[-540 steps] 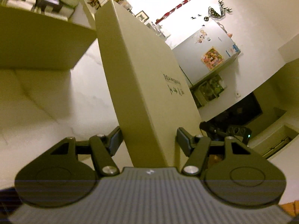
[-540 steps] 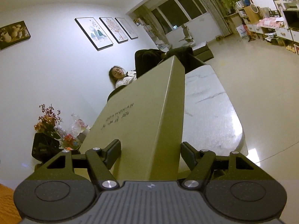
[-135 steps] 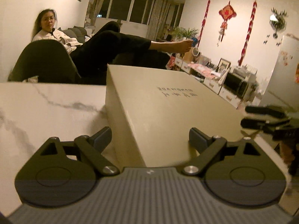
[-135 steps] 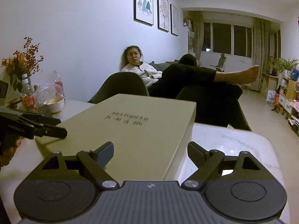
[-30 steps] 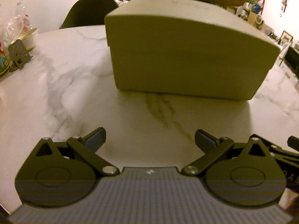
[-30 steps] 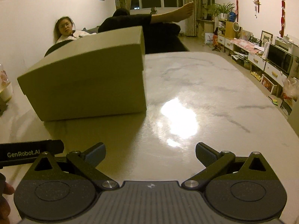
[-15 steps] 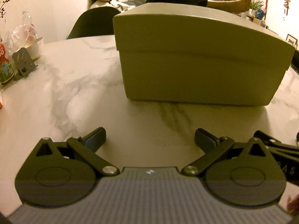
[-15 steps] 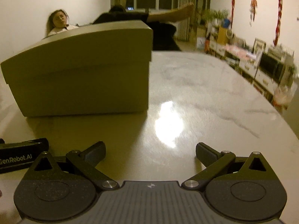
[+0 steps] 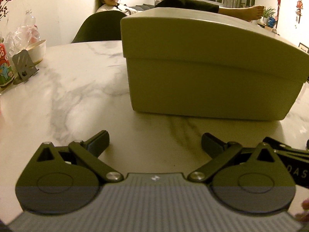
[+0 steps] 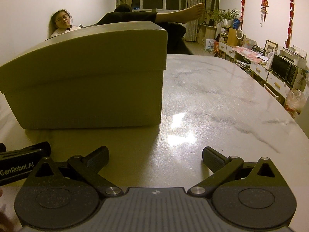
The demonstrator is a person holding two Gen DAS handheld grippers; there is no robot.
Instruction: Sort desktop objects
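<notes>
A large olive-beige lidded box (image 9: 208, 73) (image 10: 90, 77) rests flat on the white marble table (image 9: 67, 96) (image 10: 222, 100), lid on. My left gripper (image 9: 155, 143) is open and hovers low over the table, a short way back from the box's near side, nothing between its fingers. My right gripper (image 10: 155, 157) is open too, held back from the box's near right corner and empty. The left tool's body (image 10: 21, 162) shows at the lower left of the right wrist view; the right tool (image 9: 289, 160) shows at the right edge of the left wrist view.
At the table's left edge stand a small metal phone stand (image 9: 24, 66), a white bowl (image 9: 37, 51), a plastic bag (image 9: 21, 34) and a colourful can (image 9: 4, 67). A dark chair (image 9: 100, 28) and a seated person (image 9: 110, 0) lie beyond the table. Cabinets (image 10: 270, 71) line the right wall.
Both grippers, which held the box between their fingers earlier, have let it go and drawn back. Over the last second both views dropped lower and level with the box.
</notes>
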